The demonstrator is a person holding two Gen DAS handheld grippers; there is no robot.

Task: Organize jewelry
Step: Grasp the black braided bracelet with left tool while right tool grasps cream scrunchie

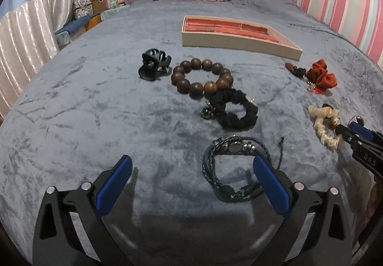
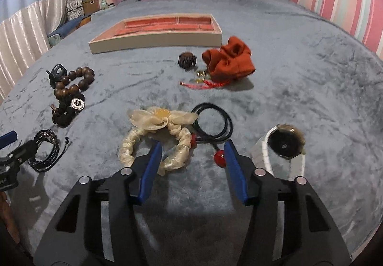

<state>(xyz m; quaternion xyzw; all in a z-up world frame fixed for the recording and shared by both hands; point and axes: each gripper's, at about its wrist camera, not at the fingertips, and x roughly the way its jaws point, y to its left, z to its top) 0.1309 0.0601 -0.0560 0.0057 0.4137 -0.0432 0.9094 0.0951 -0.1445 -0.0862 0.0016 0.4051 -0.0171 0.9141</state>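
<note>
1. Left hand-held gripper [image 1: 192, 170]: jaws spread wide with nothing between the pads, poised just above the dark braided bracelet [image 1: 229, 170], whose near strands lie beside the right pad on the bed's blue-grey blanket [image 1: 83, 122].
2. Right hand-held gripper [image 2: 192, 158]: jaws about half spread, straddling the near loop of the cream scrunchie [image 2: 153, 141], pads not yet pressing it; a black hair tie with red beads [image 2: 215, 127] lies just beside.
3. The step looks like the first pick-ups, both items unlifted.
4. Next, each gripper likely needs to descend, pinch its piece, then carry it to the red-lined tray [image 2: 155, 43] farther up the bed.
</note>
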